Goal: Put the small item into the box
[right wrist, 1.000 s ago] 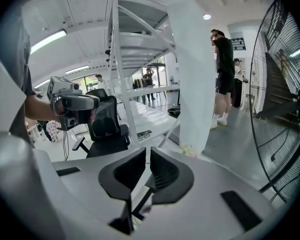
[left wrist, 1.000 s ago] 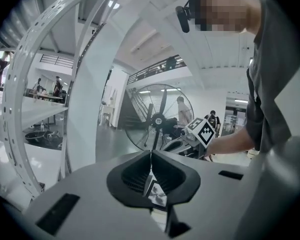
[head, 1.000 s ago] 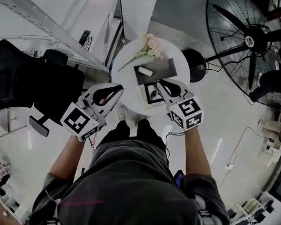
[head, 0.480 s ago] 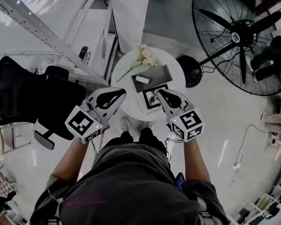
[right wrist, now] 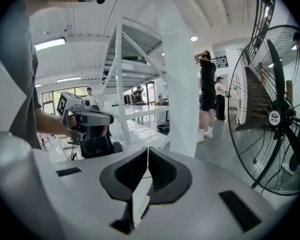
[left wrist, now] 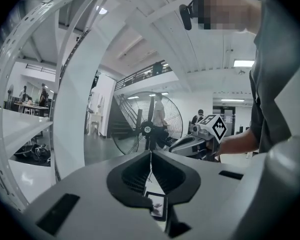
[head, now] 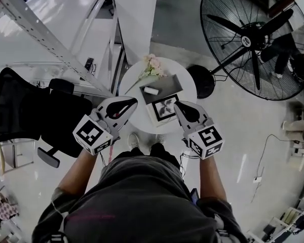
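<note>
So the item (head: 151,90) is lying inside the gray box (head: 167,85), toward its left end, and the box is sitting about mid-surface (head: 175,69). As far as I can tell from above, the putting-in part is looking done.

The left gripper (head: 135,101) is hovering over the near-left edge of the surface with its fingers pressed together and nothing in them. The right gripper (head: 176,104) is hanging over the near-right edge. Its fingers are closing the last little bit, tips meeting, and nothing is between them either.

If I were giving tips: the step now is probably just clearing out cleanly. The printed card (head: 165,108) is lying between the two grippers at the near edge, just beside the box. I'd be lifting both tools up and toward the body, not sweeping sideways, so nothing nudges the card or box. The flowers (head: 153,65) at the far edge aren't getting in the way.

Counting what I'm seeing: one item, one box, one card, one bunch of flowers, two grippers. There's also one big fan (head: 248,39) on the floor to the right.
</note>
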`<state>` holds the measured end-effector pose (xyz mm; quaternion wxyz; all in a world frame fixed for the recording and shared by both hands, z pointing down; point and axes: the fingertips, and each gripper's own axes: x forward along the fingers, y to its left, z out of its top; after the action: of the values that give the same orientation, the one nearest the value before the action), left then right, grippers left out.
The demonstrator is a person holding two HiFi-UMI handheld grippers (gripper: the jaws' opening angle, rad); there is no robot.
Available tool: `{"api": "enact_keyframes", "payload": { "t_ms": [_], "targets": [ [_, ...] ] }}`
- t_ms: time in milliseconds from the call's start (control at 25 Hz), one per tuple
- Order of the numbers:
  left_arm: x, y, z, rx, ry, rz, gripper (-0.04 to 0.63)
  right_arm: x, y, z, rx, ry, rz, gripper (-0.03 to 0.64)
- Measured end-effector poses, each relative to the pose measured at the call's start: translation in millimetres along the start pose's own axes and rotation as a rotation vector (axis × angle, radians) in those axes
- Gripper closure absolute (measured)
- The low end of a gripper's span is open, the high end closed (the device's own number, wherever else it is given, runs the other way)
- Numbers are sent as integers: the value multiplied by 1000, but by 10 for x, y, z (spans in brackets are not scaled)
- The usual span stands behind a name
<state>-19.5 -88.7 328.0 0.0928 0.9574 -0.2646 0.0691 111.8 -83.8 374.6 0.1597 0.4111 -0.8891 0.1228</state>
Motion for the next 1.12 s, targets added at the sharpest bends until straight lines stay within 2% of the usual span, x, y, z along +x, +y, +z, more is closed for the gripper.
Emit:
{"api": "enact_keyframes", "payload": {
  "t_ms": [480, 1120],
  "targets": [
    [86, -85, 51, 5, -15, -22, 571, -140, -5, 42, 52, -42, -17, 595],
    [134, -113, -17, -12, -5, -33, 571, -127, -7, -16, 64, -28, -15, 595]
  ]
}}
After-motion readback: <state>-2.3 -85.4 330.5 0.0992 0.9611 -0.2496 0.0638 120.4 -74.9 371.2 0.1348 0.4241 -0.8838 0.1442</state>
